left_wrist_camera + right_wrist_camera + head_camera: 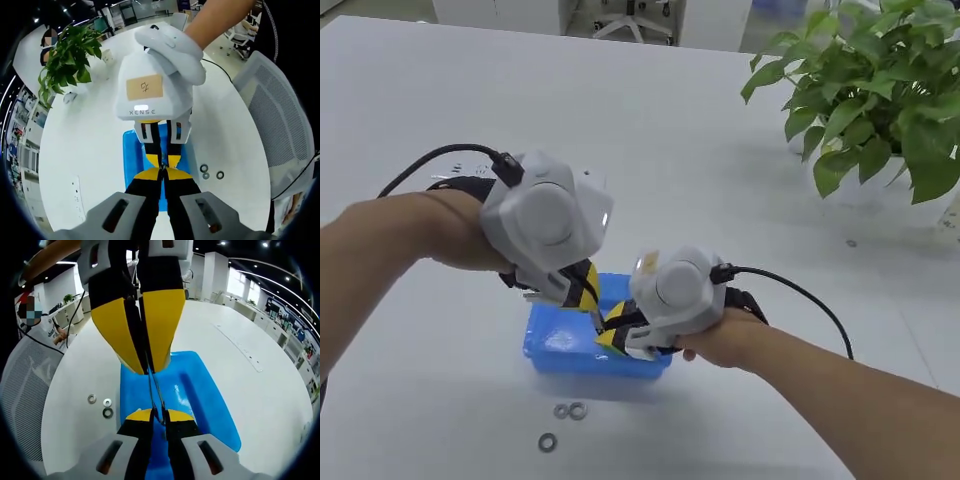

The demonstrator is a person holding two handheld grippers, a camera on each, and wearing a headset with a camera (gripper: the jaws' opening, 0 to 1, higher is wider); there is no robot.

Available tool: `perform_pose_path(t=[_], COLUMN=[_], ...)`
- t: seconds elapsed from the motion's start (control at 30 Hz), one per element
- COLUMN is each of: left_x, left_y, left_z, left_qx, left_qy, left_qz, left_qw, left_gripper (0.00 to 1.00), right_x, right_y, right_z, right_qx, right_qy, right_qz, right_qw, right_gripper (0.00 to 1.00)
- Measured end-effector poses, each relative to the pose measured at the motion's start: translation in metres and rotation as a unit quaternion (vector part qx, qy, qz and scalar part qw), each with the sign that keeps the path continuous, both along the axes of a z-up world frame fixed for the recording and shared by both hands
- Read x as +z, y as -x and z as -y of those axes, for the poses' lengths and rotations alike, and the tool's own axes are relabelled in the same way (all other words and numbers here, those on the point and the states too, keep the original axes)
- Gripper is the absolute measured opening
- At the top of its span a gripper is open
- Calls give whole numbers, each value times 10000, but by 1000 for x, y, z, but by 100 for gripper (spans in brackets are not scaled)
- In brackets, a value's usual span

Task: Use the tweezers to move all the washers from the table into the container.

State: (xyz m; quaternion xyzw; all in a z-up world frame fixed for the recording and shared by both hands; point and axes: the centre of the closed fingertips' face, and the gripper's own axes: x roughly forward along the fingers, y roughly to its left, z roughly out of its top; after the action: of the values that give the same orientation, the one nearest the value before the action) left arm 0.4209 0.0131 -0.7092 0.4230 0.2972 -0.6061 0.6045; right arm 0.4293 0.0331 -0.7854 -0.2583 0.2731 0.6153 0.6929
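Left gripper [162, 174], jaws pressed together on one end of the tweezers [152, 385], right gripper [159, 416] facing it, jaws nipped shut on the other end, both above the blue container [560, 345], three washers [561, 411] lying on the white table [720, 150] just beside the container.

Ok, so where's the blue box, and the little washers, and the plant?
blue box [582, 362]: head view, on its front wall.
washers [547, 441]: head view, on the lone one nearest the bottom edge.
plant [850, 115]: head view, on the leaves in the middle.
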Motion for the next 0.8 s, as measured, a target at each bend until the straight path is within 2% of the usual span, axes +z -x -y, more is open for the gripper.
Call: perform_pose_path(t=[0.43, 0.8], left_x=[9, 27], left_y=[3, 12], left_z=[1, 1], left_qx=[-27, -22], left_qy=[24, 127], left_qz=[51, 111], left_qw=[10000, 9999], left_gripper=[6, 5], right_x=[8, 27], right_y=[1, 8], right_z=[1, -1], right_qx=[13, 55], right_qy=[-39, -175], right_qz=[63, 203], right_qw=[10000, 9996], right_gripper=[11, 11])
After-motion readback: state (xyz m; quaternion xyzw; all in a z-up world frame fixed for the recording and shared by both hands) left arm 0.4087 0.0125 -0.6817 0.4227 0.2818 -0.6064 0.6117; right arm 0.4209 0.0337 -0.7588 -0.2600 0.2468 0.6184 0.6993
